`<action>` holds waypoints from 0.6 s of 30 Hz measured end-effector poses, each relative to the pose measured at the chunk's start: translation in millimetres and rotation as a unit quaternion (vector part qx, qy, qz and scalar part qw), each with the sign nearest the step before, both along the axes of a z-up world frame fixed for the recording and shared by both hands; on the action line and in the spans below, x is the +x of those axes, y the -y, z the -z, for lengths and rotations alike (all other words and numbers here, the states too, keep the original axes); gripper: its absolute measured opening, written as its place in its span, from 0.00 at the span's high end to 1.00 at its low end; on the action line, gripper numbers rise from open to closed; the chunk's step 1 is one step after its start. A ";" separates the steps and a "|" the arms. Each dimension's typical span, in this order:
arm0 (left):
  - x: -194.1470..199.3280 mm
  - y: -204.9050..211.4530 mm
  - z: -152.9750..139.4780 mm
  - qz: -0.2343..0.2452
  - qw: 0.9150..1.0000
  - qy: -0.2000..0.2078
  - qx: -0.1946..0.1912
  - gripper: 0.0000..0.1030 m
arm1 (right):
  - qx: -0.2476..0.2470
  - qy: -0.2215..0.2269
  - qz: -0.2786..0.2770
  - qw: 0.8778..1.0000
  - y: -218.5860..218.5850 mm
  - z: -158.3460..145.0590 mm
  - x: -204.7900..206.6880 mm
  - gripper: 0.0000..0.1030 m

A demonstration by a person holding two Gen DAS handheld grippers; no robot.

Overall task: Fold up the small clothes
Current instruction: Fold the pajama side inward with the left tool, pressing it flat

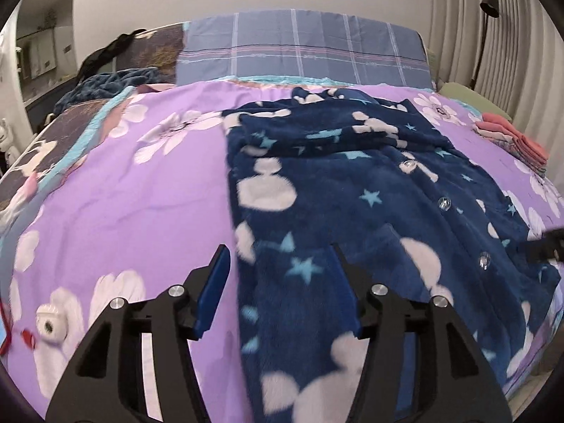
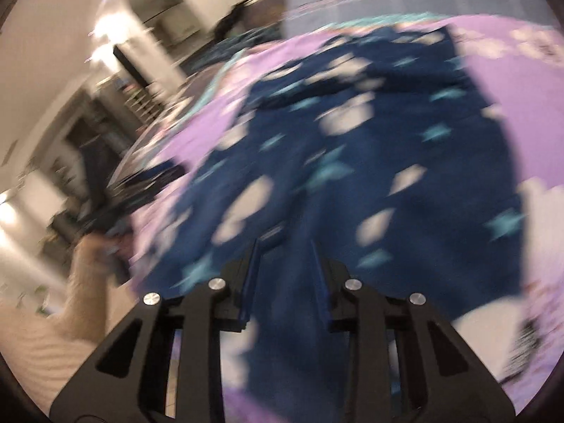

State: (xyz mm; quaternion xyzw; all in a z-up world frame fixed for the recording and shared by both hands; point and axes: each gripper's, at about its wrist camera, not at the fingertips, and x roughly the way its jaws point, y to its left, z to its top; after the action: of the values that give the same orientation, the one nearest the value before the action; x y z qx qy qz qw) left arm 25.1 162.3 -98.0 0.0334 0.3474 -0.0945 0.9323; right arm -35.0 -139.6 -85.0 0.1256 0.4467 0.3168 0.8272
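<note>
your left gripper (image 1: pixel 278 257) is hanging over the near left edge of the navy fleece top (image 1: pixel 352 183), jaws standing well apart and gripping nothing; the left blue pad is sitting over the purple flowered bedspread (image 1: pixel 141 190), the right one over the fleece. the top, printed with pale blobs and light blue stars, is lying spread on that bedspread, button row running down its right half, upper part rumpled toward the plaid pillow (image 1: pixel 299 46). a small stack of pink folded cloth (image 1: pixel 511 137) is sitting near the bed's right edge.

your right gripper (image 2: pixel 285 243) is pointing down at the same top (image 2: pixel 352 148), jaws narrower than the left pair; the view is too blurred, so i cannot tell whether fabric is pinched between them. a hand (image 2: pixel 88 246) in a cream sleeve is showing at the left.
</note>
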 end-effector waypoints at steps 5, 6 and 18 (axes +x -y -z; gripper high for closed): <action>-18.8 -9.9 6.2 -0.013 1.000 -0.004 -0.013 0.43 | 0.024 -0.053 -0.058 0.997 -37.6 24.6 -18.1 0.57; -22.0 -10.8 8.3 -0.014 1.000 -0.004 -0.013 0.43 | 0.025 -0.059 -0.058 0.996 -41.9 28.0 -16.2 0.55; -51.5 -36.4 12.9 -0.005 0.998 -0.017 -0.061 0.43 | 0.046 -0.045 -0.005 0.998 -20.5 -1.2 -21.5 0.95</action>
State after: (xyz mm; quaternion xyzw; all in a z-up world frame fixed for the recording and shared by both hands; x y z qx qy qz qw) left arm -26.4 198.7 -110.9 -0.0269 0.3568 -0.1111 0.9272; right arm -56.5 -119.1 -83.8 0.1754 0.4687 0.3355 0.7981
